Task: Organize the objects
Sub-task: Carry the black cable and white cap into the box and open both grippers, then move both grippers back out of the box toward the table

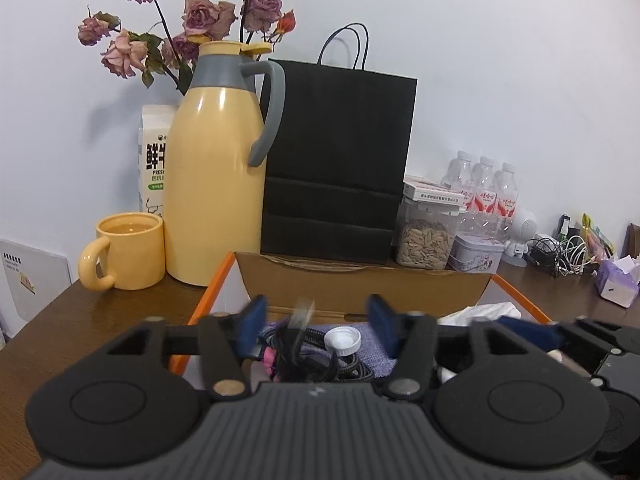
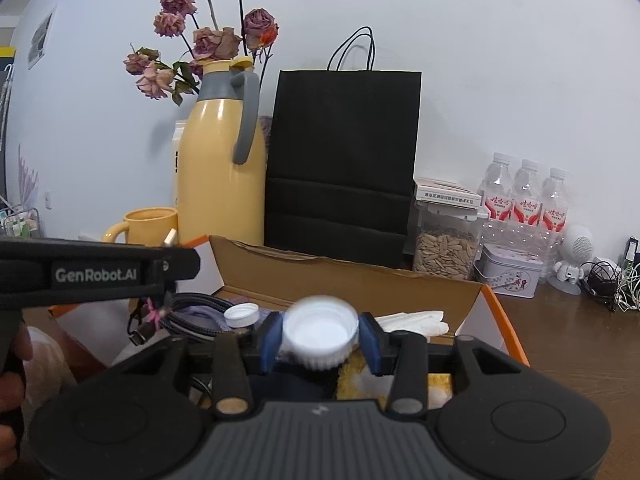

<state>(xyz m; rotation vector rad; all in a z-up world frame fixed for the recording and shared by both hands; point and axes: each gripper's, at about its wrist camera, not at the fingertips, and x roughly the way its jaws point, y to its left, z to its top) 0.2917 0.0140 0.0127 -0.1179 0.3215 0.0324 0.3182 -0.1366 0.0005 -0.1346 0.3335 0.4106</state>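
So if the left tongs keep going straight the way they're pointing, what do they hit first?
Probably the upright brown flap of the cardboard box, straight ahead of the open left tongs. They point slightly downward, so the cables and white bottle cap lying in the box could come first; depth is unclear.

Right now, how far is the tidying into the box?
Done: cables, one cap and tissues lie in the box. In hand: a second cap between the right gripper's jaws, seemingly loose, above the box. Left: cords on the desk at far right, perhaps.
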